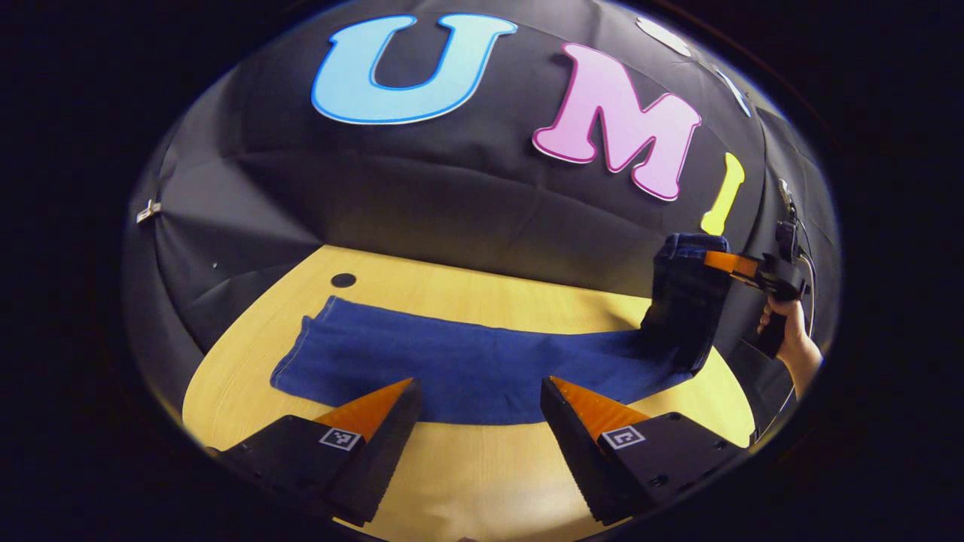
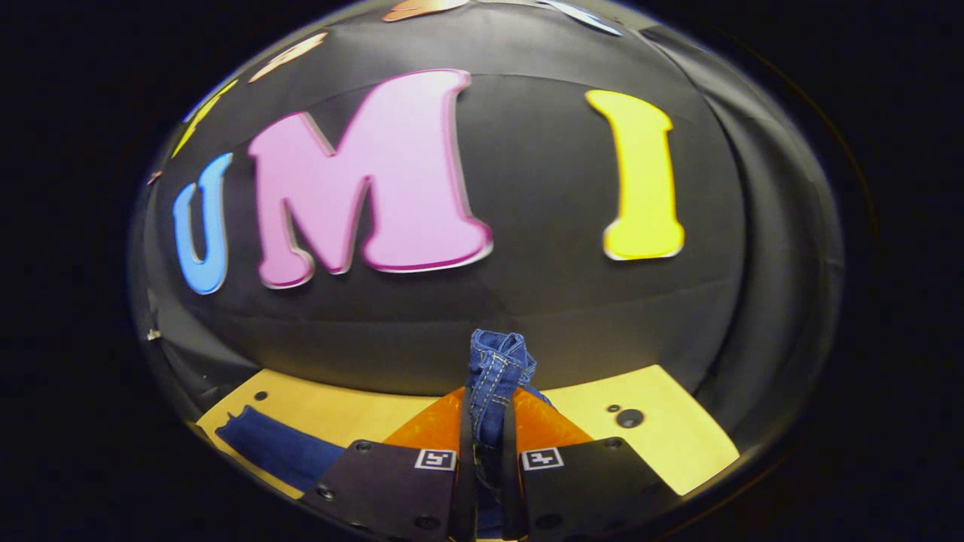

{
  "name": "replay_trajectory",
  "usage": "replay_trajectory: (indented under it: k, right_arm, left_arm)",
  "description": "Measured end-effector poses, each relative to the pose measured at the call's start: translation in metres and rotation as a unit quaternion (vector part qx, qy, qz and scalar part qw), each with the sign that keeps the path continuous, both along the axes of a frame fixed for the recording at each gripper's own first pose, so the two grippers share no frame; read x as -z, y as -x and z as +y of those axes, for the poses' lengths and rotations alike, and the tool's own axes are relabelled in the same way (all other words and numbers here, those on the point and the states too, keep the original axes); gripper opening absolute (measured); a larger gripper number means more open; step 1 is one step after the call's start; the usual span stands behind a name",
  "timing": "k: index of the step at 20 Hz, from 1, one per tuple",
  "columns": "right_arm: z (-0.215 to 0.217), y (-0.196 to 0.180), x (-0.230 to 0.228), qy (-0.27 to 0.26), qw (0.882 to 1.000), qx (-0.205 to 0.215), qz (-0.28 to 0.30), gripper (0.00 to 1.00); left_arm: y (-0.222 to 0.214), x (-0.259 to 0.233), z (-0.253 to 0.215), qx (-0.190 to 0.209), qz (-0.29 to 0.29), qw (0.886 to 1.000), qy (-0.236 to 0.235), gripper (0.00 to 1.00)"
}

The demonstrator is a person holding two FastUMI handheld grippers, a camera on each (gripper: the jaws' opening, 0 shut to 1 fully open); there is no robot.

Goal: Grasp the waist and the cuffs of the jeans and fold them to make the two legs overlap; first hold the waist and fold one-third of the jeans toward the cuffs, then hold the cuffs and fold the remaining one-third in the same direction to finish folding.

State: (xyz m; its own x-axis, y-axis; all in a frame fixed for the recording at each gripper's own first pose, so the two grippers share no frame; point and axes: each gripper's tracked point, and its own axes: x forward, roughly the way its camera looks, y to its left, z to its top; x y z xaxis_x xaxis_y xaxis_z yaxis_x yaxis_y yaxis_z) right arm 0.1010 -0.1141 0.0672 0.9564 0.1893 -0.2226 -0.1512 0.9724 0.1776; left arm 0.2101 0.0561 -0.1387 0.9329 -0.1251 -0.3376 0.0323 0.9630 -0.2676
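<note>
**Carrying the waist over without dragging the legs**

The jeans (image 1: 482, 365) lie in a long band across the yellow table (image 1: 467, 482), apparently with the two legs already overlapped. The cuff end rests flat at the far end of the band from the lifted part, near a small dark hole (image 1: 343, 280) in the table. The other end, presumably the waist (image 2: 497, 361), is raised off the table: the right gripper (image 2: 486, 452) has its fingers pressed together on a bunched fold of denim, seam stitching showing just above the tips. In the left gripper view that same gripper and the hand (image 1: 791, 331) holding it stand above the waist end of the jeans, with cloth hanging down from them to the table.

The left gripper (image 1: 478, 421) hovers over the near edge of the jeans, about midway along the band, its fingers spread apart and holding nothing.

The step in hand looks like the first fold, waist toward cuffs. To do it well, the right gripper should probably carry the waist in an arc high enough that the hanging cloth clears the flat part, then lay it down square to the band's edges. The left gripper could press the near edge at the intended crease so the legs do not slide or skew. The grip is on a bunch, not a flat hem, so the waist may land rumpled.
</note>
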Motion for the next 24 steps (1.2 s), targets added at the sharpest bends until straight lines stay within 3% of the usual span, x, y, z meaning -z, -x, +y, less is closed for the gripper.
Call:
replay_trajectory:
  k: [6,9,11,13,15,18,24]
  right_arm:
    - [-0.021,0.005,0.042,0.046,0.989,-0.135,0.032,0.17]
    - [-0.026,-0.006,0.054,0.094,0.979,-0.175,0.047,0.17]
    - [-0.014,-0.009,0.078,0.08,0.974,-0.199,0.074,0.2]
    - [0.002,-0.001,0.091,0.059,0.966,-0.234,0.094,0.59]
    - [-0.003,0.001,0.095,0.094,0.966,-0.226,0.078,0.98]
    - [-0.005,0.016,0.091,0.098,0.967,-0.225,0.068,0.98]
    - [-0.035,0.038,0.093,0.103,0.968,-0.217,0.07,0.98]
  left_arm:
    - [0.007,0.021,0.032,-0.057,-0.009,0.997,0.06,1.0]
    - [-0.003,0.038,0.051,-0.083,-0.013,0.993,0.083,0.97]
    - [-0.014,0.037,0.071,-0.108,-0.032,0.99,0.089,0.97]
    - [-0.03,0.036,0.099,-0.136,-0.045,0.986,0.081,0.97]
    - [-0.042,0.049,0.129,-0.159,-0.036,0.985,0.053,0.97]
    - [-0.061,0.067,0.168,-0.18,-0.022,0.983,0.014,0.97]
    - [-0.091,0.124,0.213,-0.189,0.054,0.98,-0.019,0.97]
